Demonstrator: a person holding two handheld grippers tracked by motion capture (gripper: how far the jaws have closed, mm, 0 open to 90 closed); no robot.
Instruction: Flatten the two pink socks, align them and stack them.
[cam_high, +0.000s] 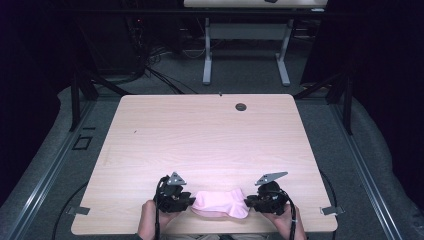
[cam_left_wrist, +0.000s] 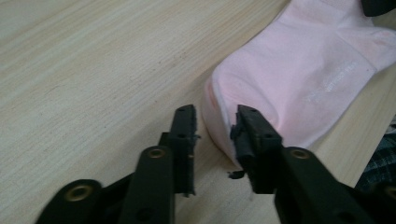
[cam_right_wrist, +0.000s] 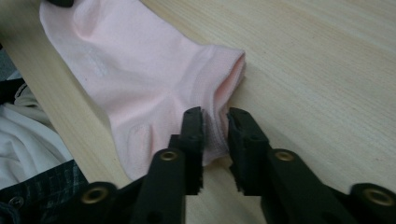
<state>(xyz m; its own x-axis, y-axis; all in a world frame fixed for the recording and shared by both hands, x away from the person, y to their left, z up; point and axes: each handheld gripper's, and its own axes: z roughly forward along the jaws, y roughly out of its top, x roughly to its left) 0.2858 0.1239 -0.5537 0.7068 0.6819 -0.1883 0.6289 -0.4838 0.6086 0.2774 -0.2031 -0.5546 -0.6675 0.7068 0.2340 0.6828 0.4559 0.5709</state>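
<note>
High view: a pink sock (cam_high: 220, 204) is lying flat on the wooden table (cam_high: 200, 130), close to the near edge and about in the middle between left and right. It is being flanked by the two tongs, the left gripper (cam_high: 189, 202) at its left end and the right gripper (cam_high: 248, 202) at its right end, each one being held by a hand at the near edge.

In the left gripper view, the jaws are being kept a little apart, and the rounded end of the sock (cam_left_wrist: 299, 84) is lying between them; the pads are not pressing on it.

In the right gripper view, the jaws are also being kept partly open, with the edge of the sock (cam_right_wrist: 154, 88) near its cuff lying in the gap, not being squeezed
</note>
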